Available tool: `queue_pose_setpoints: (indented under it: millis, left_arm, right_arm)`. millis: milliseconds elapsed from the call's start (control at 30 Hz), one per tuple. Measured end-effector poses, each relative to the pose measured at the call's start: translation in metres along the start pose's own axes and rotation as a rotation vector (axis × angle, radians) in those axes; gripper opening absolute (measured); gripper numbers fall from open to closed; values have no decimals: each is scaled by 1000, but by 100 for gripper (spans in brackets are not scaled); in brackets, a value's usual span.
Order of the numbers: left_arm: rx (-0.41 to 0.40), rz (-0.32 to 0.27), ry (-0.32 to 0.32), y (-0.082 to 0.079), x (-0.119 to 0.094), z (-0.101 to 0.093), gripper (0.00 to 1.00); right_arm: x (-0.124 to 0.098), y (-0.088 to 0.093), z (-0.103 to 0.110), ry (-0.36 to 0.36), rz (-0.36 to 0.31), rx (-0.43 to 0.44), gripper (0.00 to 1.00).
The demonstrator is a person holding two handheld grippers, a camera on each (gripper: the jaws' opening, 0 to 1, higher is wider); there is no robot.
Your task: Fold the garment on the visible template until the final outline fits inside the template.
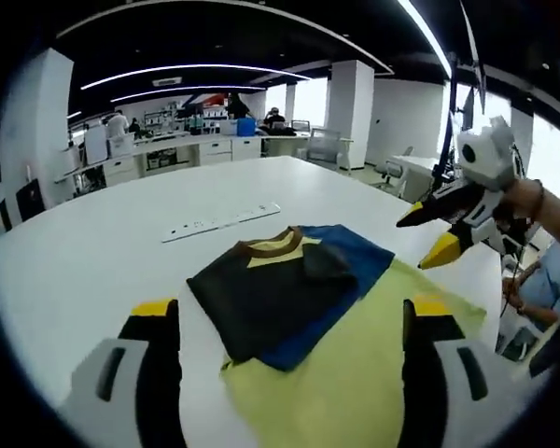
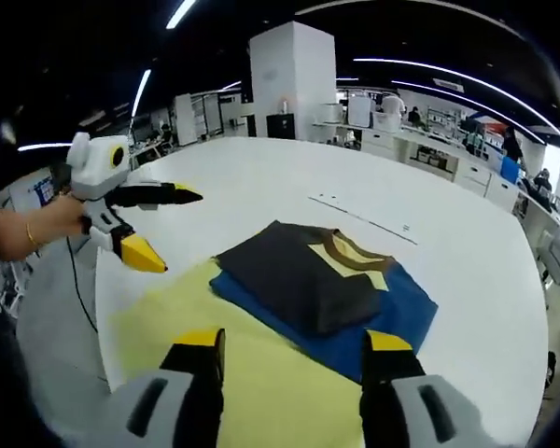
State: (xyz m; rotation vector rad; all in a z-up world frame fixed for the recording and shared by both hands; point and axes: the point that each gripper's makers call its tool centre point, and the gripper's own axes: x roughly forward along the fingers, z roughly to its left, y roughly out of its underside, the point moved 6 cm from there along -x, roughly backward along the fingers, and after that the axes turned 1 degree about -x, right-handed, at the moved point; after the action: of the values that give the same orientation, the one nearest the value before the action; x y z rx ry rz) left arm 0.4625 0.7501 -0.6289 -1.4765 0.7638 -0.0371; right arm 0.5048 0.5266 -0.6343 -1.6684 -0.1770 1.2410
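Observation:
A folded dark garment with a yellow and brown collar lies on a blue rectangular template, which rests on a pale yellow sheet. My left gripper hovers open in front of the garment, holding nothing. My right gripper hangs open above the sheet's far right side, held by a hand. In the right gripper view the garment covers most of the blue template, with one edge past it toward the yellow sheet. There my right gripper is open and my left gripper is open at the left.
Everything sits on a large white round table. A long white strip lies on it beyond the garment. A seated person is at the table's right edge. Desks, pillars and people stand far behind.

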Motion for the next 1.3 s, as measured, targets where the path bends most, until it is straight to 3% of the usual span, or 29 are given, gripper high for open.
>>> queue_pose_setpoints:
  millis: [133, 233, 500, 600, 767, 1033, 1200, 1300]
  left_arm:
    - [-22, -18, 2, 7, -10, -5, 97]
    - [-32, 4, -3, 16, -17, -8, 97]
    - [-24, 22, -7, 29, -28, -16, 96]
    - [-3, 36, -4, 36, -32, -19, 96]
    - [-39, 40, 13, 45, -39, -23, 95]
    - [-5, 88, 11, 60, -48, -29, 93]
    - [-56, 25, 33, 57, -52, -36, 89]
    - [-34, 42, 32, 59, -53, -38, 89]
  right_arm:
    - [19, -5, -3, -17, -13, 6, 50]
    - [36, -5, -6, -12, 5, -57, 46]
    - [71, -4, -8, -42, 26, -43, 43]
    - [82, -3, -10, -49, 30, -30, 37]
    - [101, -1, -16, -16, 33, -54, 32]
    - [124, -3, -17, -4, 43, -60, 16]
    - [135, 2, -21, 38, 75, -47, 13]
    - [138, 6, -23, 66, 91, -61, 9]
